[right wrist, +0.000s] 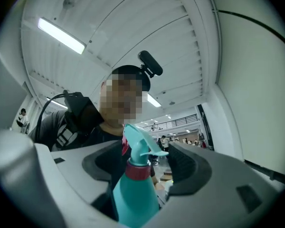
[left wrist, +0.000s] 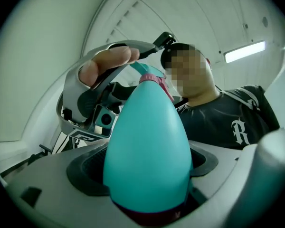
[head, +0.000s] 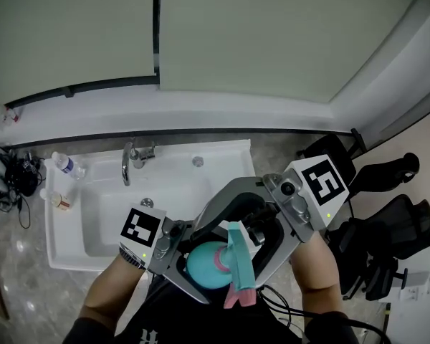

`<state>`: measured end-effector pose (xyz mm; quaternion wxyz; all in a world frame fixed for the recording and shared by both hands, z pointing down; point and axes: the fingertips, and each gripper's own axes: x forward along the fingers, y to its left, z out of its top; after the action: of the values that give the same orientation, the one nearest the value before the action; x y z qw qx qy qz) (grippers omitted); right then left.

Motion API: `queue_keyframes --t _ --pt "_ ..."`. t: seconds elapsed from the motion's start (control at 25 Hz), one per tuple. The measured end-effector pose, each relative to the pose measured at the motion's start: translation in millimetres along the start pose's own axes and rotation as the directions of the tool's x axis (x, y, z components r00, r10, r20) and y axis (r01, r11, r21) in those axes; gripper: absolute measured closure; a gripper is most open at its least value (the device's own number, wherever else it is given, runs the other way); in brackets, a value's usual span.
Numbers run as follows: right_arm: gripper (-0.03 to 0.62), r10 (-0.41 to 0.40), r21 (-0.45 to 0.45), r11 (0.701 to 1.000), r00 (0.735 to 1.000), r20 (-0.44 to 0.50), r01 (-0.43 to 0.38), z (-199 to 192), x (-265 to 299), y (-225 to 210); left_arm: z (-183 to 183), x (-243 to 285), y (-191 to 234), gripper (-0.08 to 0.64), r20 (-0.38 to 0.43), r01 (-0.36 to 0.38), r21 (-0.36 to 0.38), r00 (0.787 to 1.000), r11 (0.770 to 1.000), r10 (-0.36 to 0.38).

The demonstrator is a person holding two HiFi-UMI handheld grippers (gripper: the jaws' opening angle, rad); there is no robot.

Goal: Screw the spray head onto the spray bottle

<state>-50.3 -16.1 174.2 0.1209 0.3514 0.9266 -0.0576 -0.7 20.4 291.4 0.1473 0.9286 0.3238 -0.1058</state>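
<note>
A teal, egg-shaped spray bottle [head: 203, 265] is held close to the person's chest, and my left gripper [head: 193, 267] is shut on its body. In the left gripper view the bottle [left wrist: 147, 146] fills the gap between both pads. A teal spray head [right wrist: 141, 146] with a pink collar [right wrist: 138, 170] sits on the bottle's neck. My right gripper [right wrist: 145, 167] stands open around the head, with a gap between each pad and it. In the head view the right gripper [head: 245, 246] straddles the spray head [head: 240, 260] from the right.
A white sink [head: 72, 253] with a chrome faucet [head: 132, 162] lies ahead on the left. A clear water bottle [head: 68, 165] and a small bottle [head: 59, 201] stand on its left rim. Black chairs [head: 387, 228] are at the right and cables [head: 3, 178] at far left.
</note>
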Motion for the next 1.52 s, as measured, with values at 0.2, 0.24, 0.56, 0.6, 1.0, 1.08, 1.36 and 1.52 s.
queue_keyframes --t 0.2,0.24,0.56,0.6,1.0,1.08,1.36,1.52 --pt "0.299 -0.053 -0.021 0.998 0.998 -0.026 0.052 1 7 -3 4 -6 7 0.115 0.037 -0.044 0.009 0.998 0.999 0.044" --pt "0.305 -0.069 -0.019 0.997 0.997 -0.037 0.068 -1 7 -4 3 -7 7 0.115 0.029 -0.048 0.012 0.998 0.999 0.048" --pt "0.465 -0.184 -0.019 0.983 0.98 -0.07 0.183 -4 -4 -15 5 -15 22 0.115 0.042 -0.11 0.006 0.993 0.994 0.11" --pt "0.469 -0.206 -0.027 0.978 0.976 -0.076 0.205 -4 -6 -17 5 -17 25 0.115 0.041 -0.13 0.012 0.991 0.991 0.13" --pt "0.472 -0.485 -0.109 0.872 0.872 -0.07 0.476 -5 -23 -48 9 -42 49 0.115 0.044 -0.356 0.053 0.934 0.933 0.353" --pt "0.472 -0.502 -0.112 0.863 0.863 -0.064 0.493 -5 -27 -48 8 -44 52 0.115 0.033 -0.375 0.057 0.927 0.925 0.373" --pt "0.472 -0.547 -0.114 0.835 0.836 -0.054 0.539 -12 -34 -50 -2 -47 59 0.115 -0.025 -0.416 0.067 0.908 0.907 0.418" --pt "0.472 -0.559 -0.104 0.827 0.828 -0.035 0.553 -12 -35 -50 -3 -49 59 0.115 -0.045 -0.44 0.062 0.896 0.896 0.443"
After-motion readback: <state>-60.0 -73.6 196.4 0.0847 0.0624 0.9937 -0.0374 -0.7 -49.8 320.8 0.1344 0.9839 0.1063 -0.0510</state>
